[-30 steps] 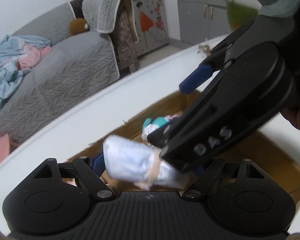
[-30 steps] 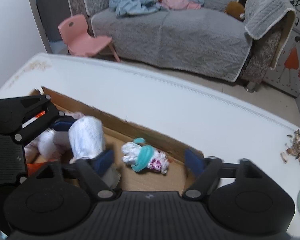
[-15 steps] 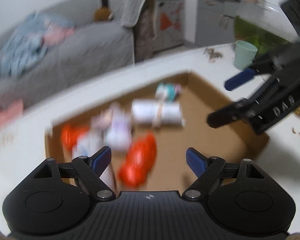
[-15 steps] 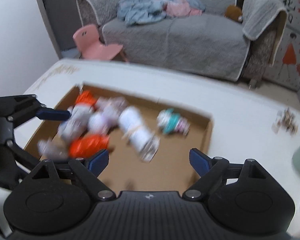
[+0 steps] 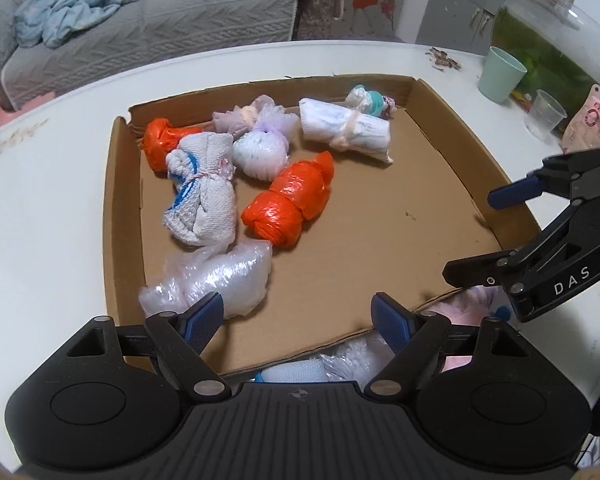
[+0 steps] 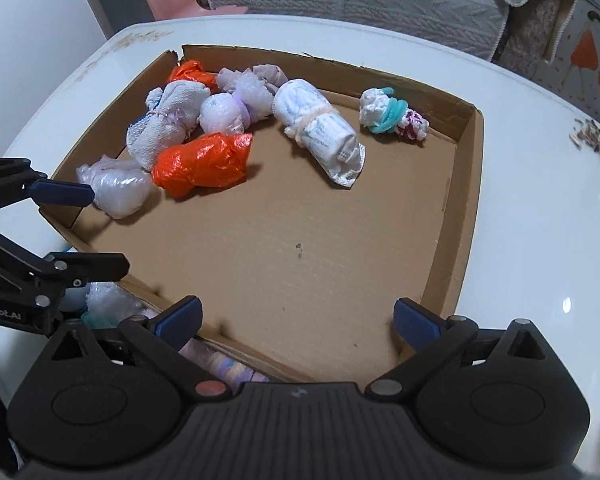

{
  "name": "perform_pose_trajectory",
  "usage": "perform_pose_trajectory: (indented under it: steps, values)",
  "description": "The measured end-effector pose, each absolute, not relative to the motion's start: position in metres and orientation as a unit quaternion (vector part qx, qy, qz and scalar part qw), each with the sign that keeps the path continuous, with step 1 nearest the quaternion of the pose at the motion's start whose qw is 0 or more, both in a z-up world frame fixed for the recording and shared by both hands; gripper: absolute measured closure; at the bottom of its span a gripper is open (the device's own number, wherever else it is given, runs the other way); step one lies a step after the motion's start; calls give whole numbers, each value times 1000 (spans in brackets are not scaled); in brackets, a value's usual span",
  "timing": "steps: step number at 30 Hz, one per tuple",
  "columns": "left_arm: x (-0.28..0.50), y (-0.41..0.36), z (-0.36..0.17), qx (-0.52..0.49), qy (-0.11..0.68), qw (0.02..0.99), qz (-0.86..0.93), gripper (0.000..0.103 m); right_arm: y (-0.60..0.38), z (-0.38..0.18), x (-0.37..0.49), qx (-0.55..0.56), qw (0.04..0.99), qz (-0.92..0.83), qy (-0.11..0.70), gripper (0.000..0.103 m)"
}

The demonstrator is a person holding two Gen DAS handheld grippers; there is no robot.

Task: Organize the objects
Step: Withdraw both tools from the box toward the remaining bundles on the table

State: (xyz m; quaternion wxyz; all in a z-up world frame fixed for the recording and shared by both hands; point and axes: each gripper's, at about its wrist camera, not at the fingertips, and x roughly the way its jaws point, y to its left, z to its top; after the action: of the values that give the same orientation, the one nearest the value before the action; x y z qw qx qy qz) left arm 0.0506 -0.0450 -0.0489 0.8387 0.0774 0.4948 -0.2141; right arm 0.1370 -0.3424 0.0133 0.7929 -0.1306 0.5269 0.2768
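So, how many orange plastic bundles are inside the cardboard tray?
2. One orange bundle lies near the middle of the cardboard tray; the other orange bundle sits in the far left corner, partly behind a white cloth bundle. More could be hidden underneath.

Ahead of my tongs, the matt corrugated cardboard tray [image 6: 460,184] holds 2 glossy crinkled orange plastic bundles [image 6: 204,164], a rough woven cloth bundle [image 5: 204,204], on the smooth glossy white table [image 6: 532,240].

The cardboard tray [image 6: 460,184] floor is bare across its near and right portions. Bundles [image 6: 204,164] crowd the far left corner; a white roll [image 6: 320,132] lies mid-tray. Low walls border every side. More bundles [image 5: 340,360] lie on the desk [image 6: 540,240] below the near wall.
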Motion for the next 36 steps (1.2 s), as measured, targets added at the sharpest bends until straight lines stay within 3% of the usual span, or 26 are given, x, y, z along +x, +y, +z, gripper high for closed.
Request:
perform_pose_trajectory:
  steps: [15,23,30,36]
  values:
    - [14,-33,-56,88,512,825,-222,14,-349,16,99,-124,788,280,534,1]
    - [2,-19,-32,44,471,856,-209,15,-359,36,85,-117,824,272,483,1]
    - [-75,0,2,39,421,884,-201,14,-394,58,8,-75,843,265,461,1]
    - [-148,-34,-28,37,480,830,-282,14,-397,41,-20,-83,823,266,496,1]
